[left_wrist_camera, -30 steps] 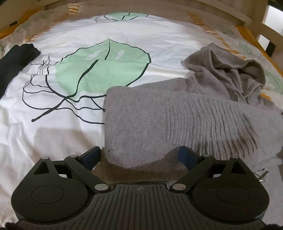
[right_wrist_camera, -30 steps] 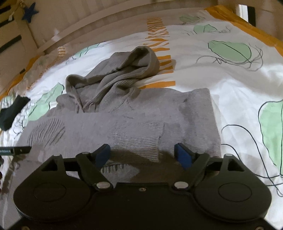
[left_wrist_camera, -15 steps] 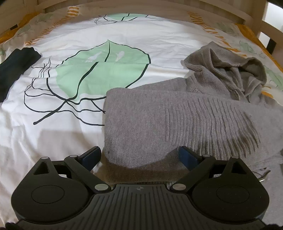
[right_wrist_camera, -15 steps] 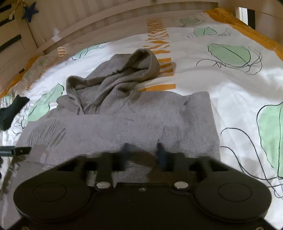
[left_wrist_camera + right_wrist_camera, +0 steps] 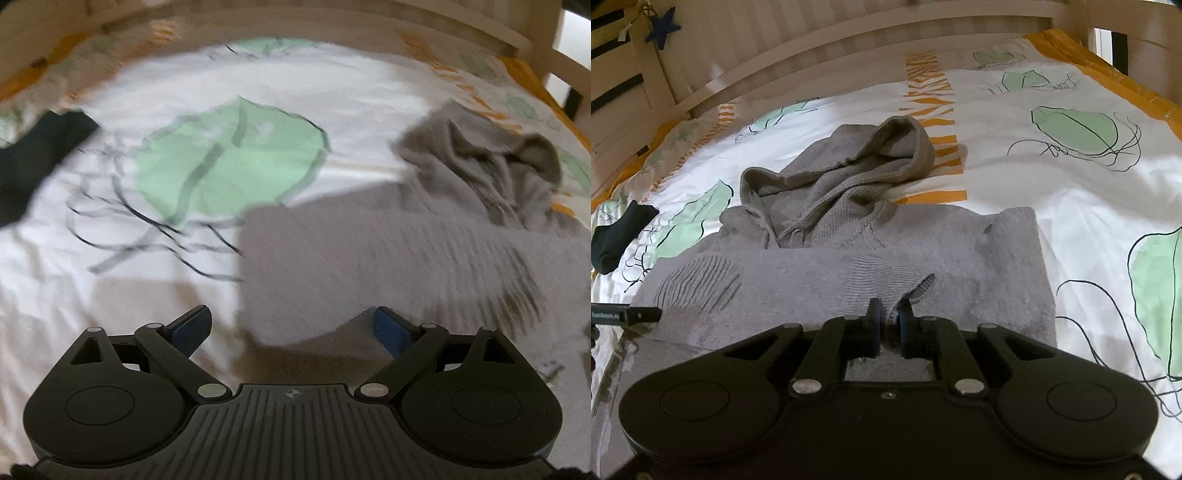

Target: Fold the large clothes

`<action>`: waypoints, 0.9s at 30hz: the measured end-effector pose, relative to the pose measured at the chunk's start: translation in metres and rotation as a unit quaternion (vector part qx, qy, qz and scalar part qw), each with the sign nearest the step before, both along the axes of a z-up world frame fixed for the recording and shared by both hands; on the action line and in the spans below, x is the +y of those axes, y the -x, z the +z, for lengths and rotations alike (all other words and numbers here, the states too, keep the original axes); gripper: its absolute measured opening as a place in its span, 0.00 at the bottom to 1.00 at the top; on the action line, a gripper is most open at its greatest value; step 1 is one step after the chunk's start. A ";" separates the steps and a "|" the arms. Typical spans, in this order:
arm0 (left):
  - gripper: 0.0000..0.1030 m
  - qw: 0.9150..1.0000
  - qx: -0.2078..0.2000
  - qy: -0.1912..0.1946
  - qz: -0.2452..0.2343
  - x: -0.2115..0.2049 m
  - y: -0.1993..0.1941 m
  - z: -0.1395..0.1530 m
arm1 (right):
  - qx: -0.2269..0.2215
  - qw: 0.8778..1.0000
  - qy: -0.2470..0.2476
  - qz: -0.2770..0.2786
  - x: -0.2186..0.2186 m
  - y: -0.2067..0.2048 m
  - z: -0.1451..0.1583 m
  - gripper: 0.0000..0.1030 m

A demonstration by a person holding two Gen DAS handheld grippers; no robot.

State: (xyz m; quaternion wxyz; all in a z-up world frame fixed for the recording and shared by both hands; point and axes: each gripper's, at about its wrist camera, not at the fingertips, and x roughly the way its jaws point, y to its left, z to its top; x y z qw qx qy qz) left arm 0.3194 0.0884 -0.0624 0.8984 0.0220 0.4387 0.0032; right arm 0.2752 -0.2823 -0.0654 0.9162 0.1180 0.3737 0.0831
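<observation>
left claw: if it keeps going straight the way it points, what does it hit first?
Likely the folded grey hoodie: the open left claw points at its near left edge, with bedsheet beside it. Blur makes depth uncertain.

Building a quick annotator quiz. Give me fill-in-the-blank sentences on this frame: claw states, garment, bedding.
The right claw is ____ on the grey hoodie.
The left claw is ____, with nothing between its fingers.
The hoodie's hood lies at the ____ end of the garment from the claws.
The white bedsheet is printed with green ____.

Missing words: shut; open; far; leaves
</observation>
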 end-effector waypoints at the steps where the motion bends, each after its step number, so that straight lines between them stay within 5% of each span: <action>1: 0.92 1.000 -0.007 -0.017 0.014 0.003 0.000 0.003 | -0.001 1.000 -0.001 0.000 0.000 0.000 0.000 0.16; 6: 0.92 0.990 -0.004 -0.121 0.069 0.007 -0.005 0.010 | 0.000 1.000 -0.002 0.000 -0.001 0.001 0.001 0.16; 12: 0.91 0.994 -0.016 -0.075 0.073 0.018 -0.002 0.023 | -0.011 1.000 -0.011 0.001 0.001 0.002 0.012 0.15; 19: 0.91 0.995 -0.045 -0.037 0.080 0.024 0.002 0.038 | -0.144 0.989 -0.040 0.018 -0.007 0.033 0.082 0.12; 27: 0.91 0.998 -0.035 -0.037 0.037 -0.001 0.002 0.025 | 0.022 0.999 -0.009 -0.047 -0.032 0.006 0.019 0.14</action>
